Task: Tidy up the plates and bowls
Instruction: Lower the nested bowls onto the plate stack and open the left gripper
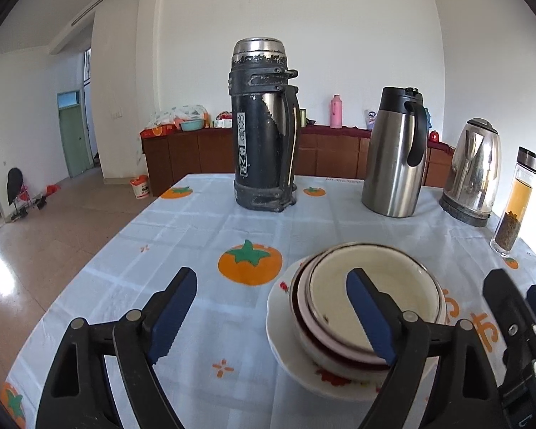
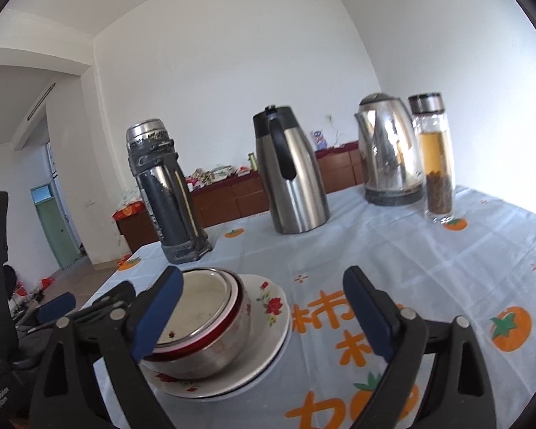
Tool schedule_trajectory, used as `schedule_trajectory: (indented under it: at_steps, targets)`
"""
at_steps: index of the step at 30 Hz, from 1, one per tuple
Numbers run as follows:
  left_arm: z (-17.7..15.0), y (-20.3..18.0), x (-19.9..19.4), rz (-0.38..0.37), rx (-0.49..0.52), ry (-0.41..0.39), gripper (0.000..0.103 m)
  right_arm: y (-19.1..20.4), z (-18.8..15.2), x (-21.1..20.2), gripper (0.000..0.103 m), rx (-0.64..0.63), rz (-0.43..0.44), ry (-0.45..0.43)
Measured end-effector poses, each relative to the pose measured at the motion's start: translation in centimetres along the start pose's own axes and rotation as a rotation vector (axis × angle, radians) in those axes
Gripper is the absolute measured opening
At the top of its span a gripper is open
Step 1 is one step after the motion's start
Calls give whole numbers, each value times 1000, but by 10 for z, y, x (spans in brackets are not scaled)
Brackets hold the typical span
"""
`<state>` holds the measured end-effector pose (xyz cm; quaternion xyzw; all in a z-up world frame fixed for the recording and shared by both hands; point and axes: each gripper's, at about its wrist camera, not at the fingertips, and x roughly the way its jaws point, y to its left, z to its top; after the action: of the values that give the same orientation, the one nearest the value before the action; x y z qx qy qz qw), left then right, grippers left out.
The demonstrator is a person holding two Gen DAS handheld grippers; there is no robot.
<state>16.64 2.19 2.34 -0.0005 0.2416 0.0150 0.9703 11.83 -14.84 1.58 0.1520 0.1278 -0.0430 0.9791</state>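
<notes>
**Both grippers open beside the stacked dishes**

In the left wrist view, the left gripper (image 1: 271, 312) fills the bottom of the frame, its jaws spread wide with nothing between the blue pads but tablecloth (image 1: 182, 236). Its right-hand finger crosses in front of the stack of bowls (image 1: 339, 286) at lower centre-right; the pad does not seem to press on the rim, though the overlap makes that hard to judge. At the lower right edge of this frame part of the right gripper (image 1: 525, 321) shows.

In the right wrist view, the right gripper (image 2: 264, 312) is likewise wide open and holds nothing. Its left-hand finger stands in front of the near side of the bowls, at lower left of the frame.

The stack sits nested: a pale enamel bowl innermost, a pink and a dark red rim around it, and a metal-sided bowl outermost. It rests on a white flowered plate (image 2: 268, 307), which lies on a second plate whose edge shows just under it. Both sit on the pale checked tablecloth printed with orange fruit.

Farther back, across the upper middle of both frames, stand a worn black thermos (image 1: 264, 125), a steel jug with a black handle (image 1: 396, 150), a shiny electric kettle (image 1: 473, 171) and a glass bottle of amber tea (image 1: 516, 200), well apart from the dishes. Behind the table runs a low brown cabinet (image 1: 196, 153) along a white wall, with a green door (image 1: 73, 136) at the left of the frame.
</notes>
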Motion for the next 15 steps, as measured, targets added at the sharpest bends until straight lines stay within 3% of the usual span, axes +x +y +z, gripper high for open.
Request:
schedule_trajectory:
  at_steps: [15]
  targets:
    - [-37,12,-39,7,-13,-2,88,-2,-10,-46,103,-38,-12,-44]
